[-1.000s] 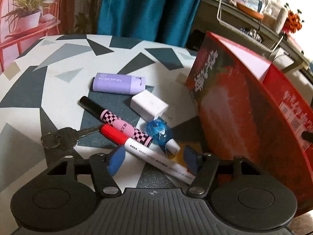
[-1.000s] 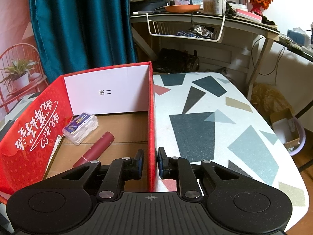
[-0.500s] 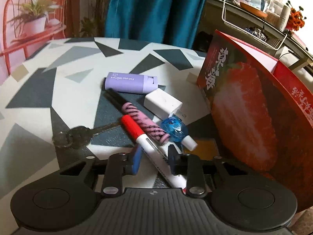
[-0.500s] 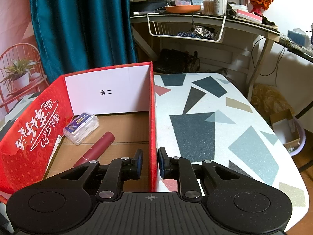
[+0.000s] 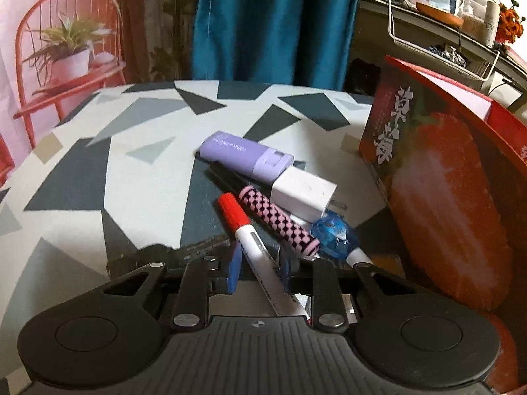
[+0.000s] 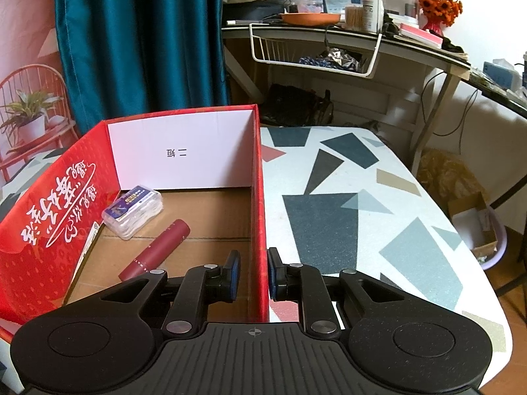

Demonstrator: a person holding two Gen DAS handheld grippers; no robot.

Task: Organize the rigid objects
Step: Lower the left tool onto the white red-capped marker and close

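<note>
Your left gripper (image 5: 260,271) is clamped on the white marker (image 5: 252,247), whose red cap points far-left over the table (image 5: 82,164). Your right gripper (image 6: 253,275) pinches the red box (image 6: 258,197) by its right wall.

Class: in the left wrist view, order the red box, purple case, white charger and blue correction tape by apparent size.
1. red box
2. purple case and white charger: too alike to rank
3. blue correction tape, smallest despite lying nearest the camera.

Red-capped white marker (image 5: 250,243) aslant between tongs (image 5: 260,265)
</note>
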